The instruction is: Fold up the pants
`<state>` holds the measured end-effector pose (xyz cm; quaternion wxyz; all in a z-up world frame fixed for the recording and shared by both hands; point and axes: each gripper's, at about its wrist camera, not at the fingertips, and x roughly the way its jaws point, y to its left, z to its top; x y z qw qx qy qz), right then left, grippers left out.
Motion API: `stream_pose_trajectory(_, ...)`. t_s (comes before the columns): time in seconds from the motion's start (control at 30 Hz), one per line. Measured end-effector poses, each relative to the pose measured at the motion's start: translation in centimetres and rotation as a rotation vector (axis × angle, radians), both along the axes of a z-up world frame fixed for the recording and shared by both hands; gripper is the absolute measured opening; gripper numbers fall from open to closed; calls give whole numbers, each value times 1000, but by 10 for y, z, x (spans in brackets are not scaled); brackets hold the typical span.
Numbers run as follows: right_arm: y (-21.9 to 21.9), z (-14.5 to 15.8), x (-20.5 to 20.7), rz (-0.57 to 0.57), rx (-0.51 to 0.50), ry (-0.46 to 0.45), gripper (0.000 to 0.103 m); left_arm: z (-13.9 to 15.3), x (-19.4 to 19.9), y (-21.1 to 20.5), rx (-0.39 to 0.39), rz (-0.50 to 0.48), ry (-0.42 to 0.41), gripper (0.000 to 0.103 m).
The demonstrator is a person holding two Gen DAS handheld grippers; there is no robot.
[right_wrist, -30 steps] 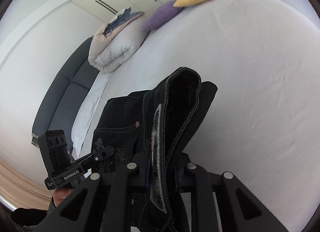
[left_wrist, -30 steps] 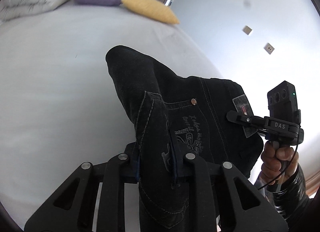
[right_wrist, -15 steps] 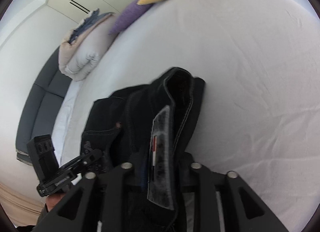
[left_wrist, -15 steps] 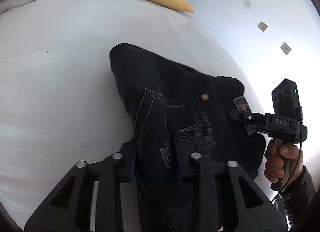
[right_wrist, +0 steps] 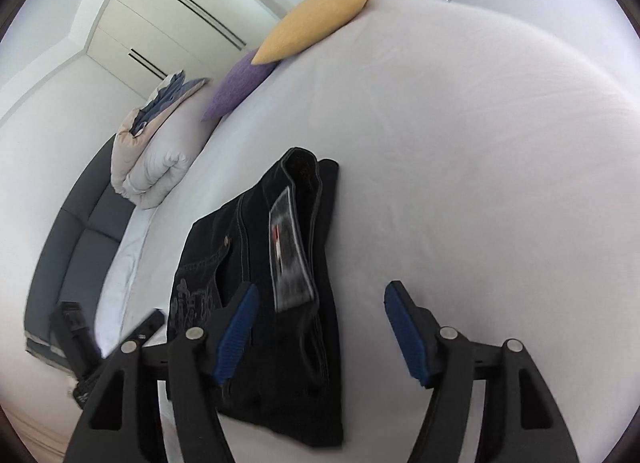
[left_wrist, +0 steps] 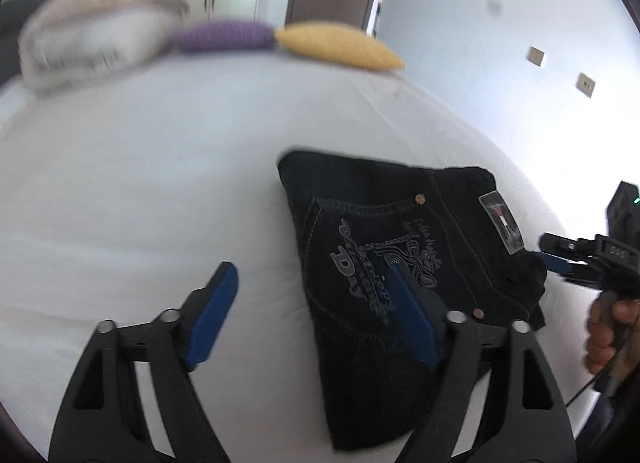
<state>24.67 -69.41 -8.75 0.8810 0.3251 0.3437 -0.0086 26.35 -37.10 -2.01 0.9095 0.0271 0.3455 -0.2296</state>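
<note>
The black jeans (left_wrist: 400, 263) lie folded flat on the white bed (left_wrist: 140, 183), back pocket print and waist label facing up. They also show in the right wrist view (right_wrist: 280, 263). My left gripper (left_wrist: 312, 283) is open and empty, just above the near left edge of the jeans. My right gripper (right_wrist: 320, 303) is open and empty, above the waist end with the label. The right gripper also shows at the right edge of the left wrist view (left_wrist: 560, 259).
A yellow pillow (left_wrist: 340, 45) and a purple pillow (left_wrist: 224, 35) lie at the far edge of the bed, next to a rolled duvet (right_wrist: 152, 167). A dark grey sofa (right_wrist: 72, 231) stands beyond the bed. A wall (left_wrist: 520, 43) is on the right.
Both grippers have opened and let go of the jeans, which now lie flat on the bed. Both grippers have pulled back and up a little.
</note>
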Motion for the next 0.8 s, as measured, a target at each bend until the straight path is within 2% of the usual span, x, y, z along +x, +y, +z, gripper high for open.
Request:
stream_pose_trajectory(0.1, 24, 22, -46, -71, -160, -44, 75, 35, -51, 3, 54, 27, -188, 100)
stream_pose_trajectory(0.13, 34, 33, -65, -104, -229, -74, 81, 49, -75, 7, 63, 38, -267, 101)
stream_pose_trajectory(0.23, 60, 63, -108, -199, -378, -162, 93, 83, -123, 13, 99, 98, -421, 103)
stream_pose_trajectory(0.27, 65, 73, -119, -224, -414, -191, 102, 95, -139, 17, 121, 133, -469, 103)
stream_pose_trajectory(0.37, 84, 108, -156, -323, -541, -308, 103, 126, -177, 23, 162, 248, -570, 103)
stream_pose_trajectory(0.47, 100, 144, -185, -390, -641, -409, 103, 152, -214, 32, 156, 256, -645, 103)
stream_pose_trajectory(0.53, 108, 167, -204, -415, -683, -476, 103, 162, -238, 35, 179, 301, -707, 103)
stream_pose_trajectory(0.57, 112, 179, -215, -422, -700, -509, 103, 168, -246, 36, 193, 328, -711, 103)
stream_pose_trajectory(0.63, 119, 199, -231, -437, -728, -543, 103, 176, -256, 39, 165, 297, -666, 103)
stream_pose_trajectory(0.8, 139, 246, -269, -449, -793, -639, 103, 177, -258, 46, 108, 303, -463, 103)
